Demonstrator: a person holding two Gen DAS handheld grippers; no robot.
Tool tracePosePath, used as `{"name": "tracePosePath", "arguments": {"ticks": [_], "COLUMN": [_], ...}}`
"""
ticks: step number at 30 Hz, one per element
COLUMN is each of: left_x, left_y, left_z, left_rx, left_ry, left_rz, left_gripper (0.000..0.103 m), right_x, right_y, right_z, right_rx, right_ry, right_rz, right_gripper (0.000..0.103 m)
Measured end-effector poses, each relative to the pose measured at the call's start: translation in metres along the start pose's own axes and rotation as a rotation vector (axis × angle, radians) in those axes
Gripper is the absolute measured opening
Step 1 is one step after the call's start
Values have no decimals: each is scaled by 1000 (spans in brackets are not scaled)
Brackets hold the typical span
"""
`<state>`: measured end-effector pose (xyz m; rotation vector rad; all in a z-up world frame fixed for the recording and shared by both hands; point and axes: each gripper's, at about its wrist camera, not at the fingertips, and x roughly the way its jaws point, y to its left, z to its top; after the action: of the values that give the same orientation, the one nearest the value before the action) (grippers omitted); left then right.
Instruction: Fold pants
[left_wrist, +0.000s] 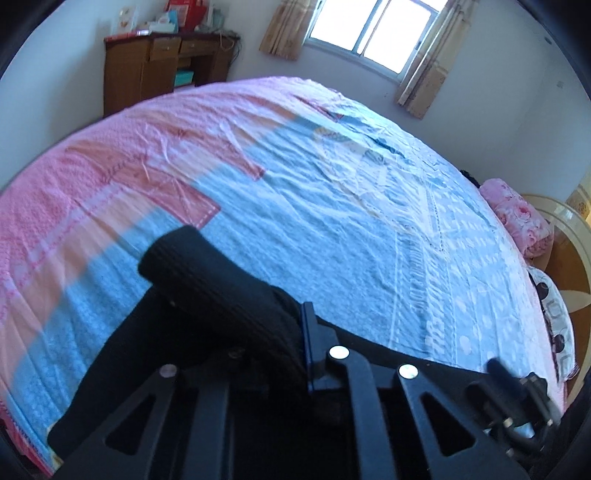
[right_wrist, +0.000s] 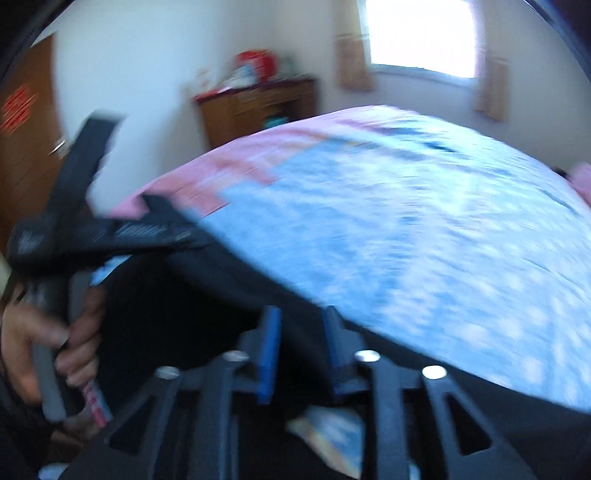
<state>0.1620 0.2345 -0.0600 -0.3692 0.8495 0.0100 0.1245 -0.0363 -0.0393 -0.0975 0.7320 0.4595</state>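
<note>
The pants (left_wrist: 207, 295) hang bunched in my left tool (left_wrist: 295, 343), lower centre of its view, clamped on dark ribbed fabric above the bed (left_wrist: 332, 221). In the blurred right view, pants cloth runs across the lower frame between my right tool's (right_wrist: 301, 350) blue pads; I judge it clenched on cloth. Both hands are level near the bed's edge, the cloth stretched between them.

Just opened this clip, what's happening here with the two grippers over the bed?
A person holds a gripper in each hand and is working on black pants over a bed with a pink and blue quilt. The left gripper is shut on a bunched, ribbed part of the pants, lifted off the quilt. The right gripper has dark fabric between its blue pads, but heavy blur hides whether it grips. No fold is visible yet.
</note>
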Motion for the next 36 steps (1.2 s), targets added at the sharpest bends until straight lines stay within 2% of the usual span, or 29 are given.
{"name": "tracePosePath", "arguments": {"ticks": [1,2,7,12,16,18,21,26,29,32,36], "left_x": [-2,-7,-26,-34,-43,-46,-51,-50,-44,-40,-40], "left_y": [-1,-3,-6,-5,-3,0,2,1,0,-1,-1], "left_z": [0,-2,-8,-13,-15,-15,-14,-13,-15,-17,-18], "left_rx": [5,7,6,-1,-7,-15,-10,-10,-7,-10,-8], "left_ry": [-8,-25,-67,-73,-78,-74,-75,-78,-68,-58,-57], "left_rz": [3,4,-17,-17,-35,-57,-68,-63,-45,-32,-20], "left_gripper": [13,13,13,13,13,13,13,13,13,13,13], "right_x": [-6,-12,-40,-58,-83,-98,-129,-195,-211,-208,-194], "right_y": [-8,-16,-63,-96,-126,-148,-211,-339,-390,-418,-434], "right_z": [0,-1,-12,-28,-39,-44,-56,-101,-120,-130,-133], "right_rx": [19,38,139,217,269,331,502,868,987,1047,1111], "right_ry": [-15,-31,-37,-7,-20,-31,-36,-47,1,62,67], "right_rz": [-40,-78,-218,-306,-363,-370,-382,-501,-575,-589,-580], "right_gripper": [57,58,58,58,58,58,58,58,58,58,58]}}
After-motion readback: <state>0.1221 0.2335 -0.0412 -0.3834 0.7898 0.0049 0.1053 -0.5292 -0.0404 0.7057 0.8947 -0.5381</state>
